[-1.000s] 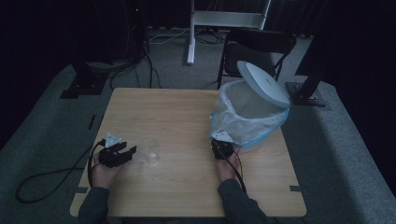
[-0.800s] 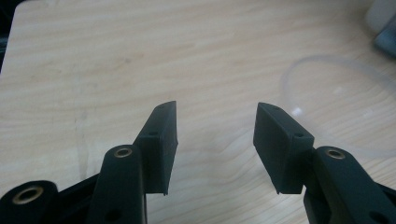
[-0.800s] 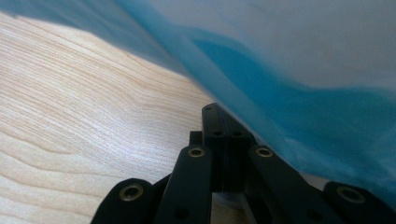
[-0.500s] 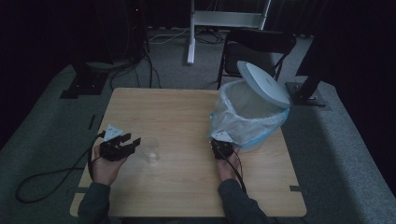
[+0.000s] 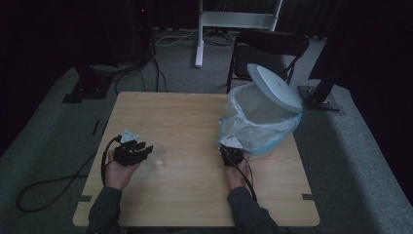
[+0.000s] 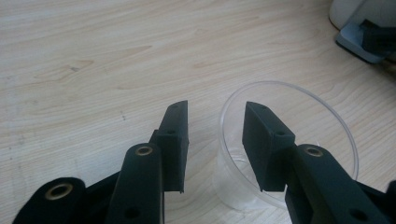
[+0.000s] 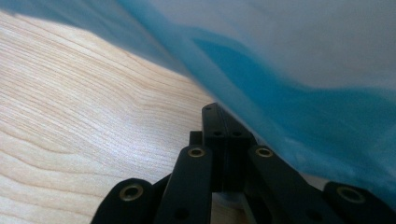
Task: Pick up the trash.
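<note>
A clear plastic cup (image 5: 158,162) stands upright on the wooden table (image 5: 195,112), left of centre. My left gripper (image 5: 146,150) is open at the cup's left side. In the left gripper view, the left gripper (image 6: 215,123) has its jaws astride the near wall of the cup (image 6: 299,88), one jaw outside and one inside the rim. My right gripper (image 5: 230,148) rests on the table against the blue-lined bin (image 5: 263,122). In the right gripper view, the right gripper (image 7: 223,116) has its jaws together, pressed up to the blue bag (image 7: 303,107).
The bin's white lid (image 5: 274,87) stands tilted open at the table's right rear. A black chair (image 5: 268,46) is behind the table. A cable (image 5: 53,183) trails off the table's left edge to the floor.
My left gripper has lifted, turned and moved right up to the cup, with its jaws now over the rim. The right gripper has stayed by the bin.
</note>
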The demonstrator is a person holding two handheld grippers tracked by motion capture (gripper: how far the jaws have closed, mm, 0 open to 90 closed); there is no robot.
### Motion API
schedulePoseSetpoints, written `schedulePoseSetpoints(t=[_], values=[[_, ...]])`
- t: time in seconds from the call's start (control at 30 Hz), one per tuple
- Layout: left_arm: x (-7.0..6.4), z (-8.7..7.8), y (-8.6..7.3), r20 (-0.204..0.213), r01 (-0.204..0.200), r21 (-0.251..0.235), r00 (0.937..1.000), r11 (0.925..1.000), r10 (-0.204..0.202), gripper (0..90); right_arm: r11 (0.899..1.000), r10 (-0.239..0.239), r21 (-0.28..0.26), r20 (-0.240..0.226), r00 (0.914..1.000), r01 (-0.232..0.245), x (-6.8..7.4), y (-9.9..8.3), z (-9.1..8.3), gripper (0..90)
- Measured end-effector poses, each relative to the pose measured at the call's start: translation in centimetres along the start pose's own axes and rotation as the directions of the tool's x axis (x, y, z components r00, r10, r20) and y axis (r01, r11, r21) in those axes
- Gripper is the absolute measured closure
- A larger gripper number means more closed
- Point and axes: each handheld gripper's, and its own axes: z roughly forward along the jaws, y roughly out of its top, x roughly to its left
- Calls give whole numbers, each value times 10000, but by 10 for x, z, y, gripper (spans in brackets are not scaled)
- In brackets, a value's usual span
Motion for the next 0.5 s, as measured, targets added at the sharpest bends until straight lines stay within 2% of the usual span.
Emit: schedulePoseSetpoints(t=[0.23, 0.4, 0.5], values=[[1, 5, 0, 199, 67, 381, 9998, 9993, -74, 680, 10000, 9, -13, -6, 10000, -9, 0, 0, 0, 900], [0, 6, -1, 299, 43, 398, 9995, 9992, -55, 802, 10000, 10, -18, -7, 10000, -10, 0, 0, 0, 900], [-1, 4, 0, 295, -17, 262, 9996, 9997, 9, 825, 10000, 0, -22, -5, 10000, 0, 0, 0, 0, 900]])
